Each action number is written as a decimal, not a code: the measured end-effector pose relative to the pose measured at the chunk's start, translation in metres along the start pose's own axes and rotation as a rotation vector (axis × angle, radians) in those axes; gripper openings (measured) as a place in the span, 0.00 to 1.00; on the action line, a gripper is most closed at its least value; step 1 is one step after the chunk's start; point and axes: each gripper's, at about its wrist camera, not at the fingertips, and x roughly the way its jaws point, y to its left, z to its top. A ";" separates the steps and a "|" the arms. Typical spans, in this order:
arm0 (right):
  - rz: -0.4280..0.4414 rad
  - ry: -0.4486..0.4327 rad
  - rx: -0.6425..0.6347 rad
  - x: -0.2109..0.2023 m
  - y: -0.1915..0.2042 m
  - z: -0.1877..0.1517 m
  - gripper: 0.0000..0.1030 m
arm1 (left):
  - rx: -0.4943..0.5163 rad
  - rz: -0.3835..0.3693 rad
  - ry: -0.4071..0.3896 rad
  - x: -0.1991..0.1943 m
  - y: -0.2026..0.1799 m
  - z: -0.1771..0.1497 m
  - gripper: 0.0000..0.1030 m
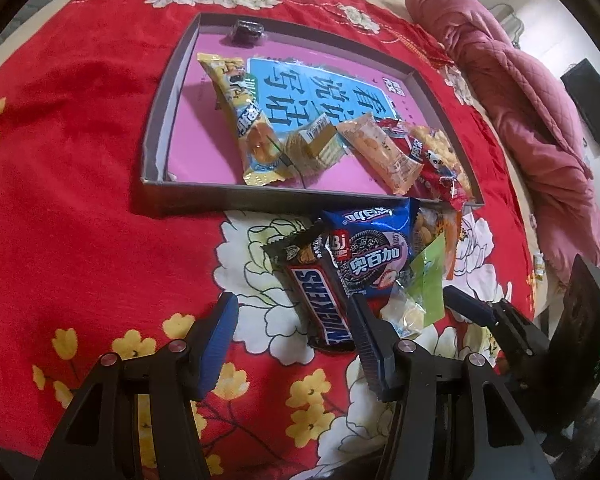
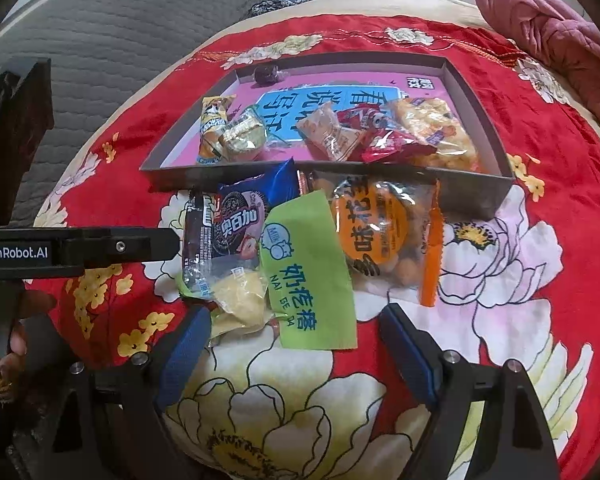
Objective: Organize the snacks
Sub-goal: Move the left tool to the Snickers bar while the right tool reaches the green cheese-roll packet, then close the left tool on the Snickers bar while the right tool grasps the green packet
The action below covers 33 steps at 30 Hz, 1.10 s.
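Observation:
A shallow grey box (image 1: 156, 152) (image 2: 476, 92) with a pink floor holds several snack packs and a dark candy (image 1: 246, 30). In front of it on the red cloth lie a Snickers bar (image 1: 320, 304) (image 2: 198, 236), a blue cookie pack (image 1: 370, 248) (image 2: 244, 220), a green milk-candy pack (image 2: 312, 272) (image 1: 430, 284) and an orange pack (image 2: 384, 232). My left gripper (image 1: 292, 340) is open, its fingers either side of the Snickers bar's near end. My right gripper (image 2: 296, 344) is open around the green pack's near end. The left gripper also shows in the right wrist view (image 2: 100, 248).
A red floral bedspread (image 1: 80, 160) (image 2: 520, 260) covers the bed. A pink quilt (image 1: 520, 80) (image 2: 548, 28) is bunched at the far right. A grey padded surface (image 2: 100, 40) lies to the left. The right gripper's body shows in the left wrist view (image 1: 540, 328).

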 end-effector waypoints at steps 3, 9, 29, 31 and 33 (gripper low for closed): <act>-0.004 0.004 -0.016 0.004 0.003 0.001 0.84 | 0.000 -0.014 0.004 0.003 -0.002 0.001 0.57; -0.022 0.003 -0.054 0.013 0.008 0.003 0.84 | -0.009 -0.030 0.018 0.014 -0.002 0.003 0.57; 0.007 -0.017 -0.097 0.016 0.013 0.002 0.53 | -0.084 -0.125 0.029 0.026 0.008 0.008 0.52; 0.015 -0.018 -0.096 0.015 0.013 0.001 0.51 | -0.089 -0.152 0.039 0.028 0.007 0.007 0.44; 0.024 -0.020 -0.093 0.014 0.013 0.001 0.49 | -0.088 -0.165 0.047 0.031 0.006 0.006 0.44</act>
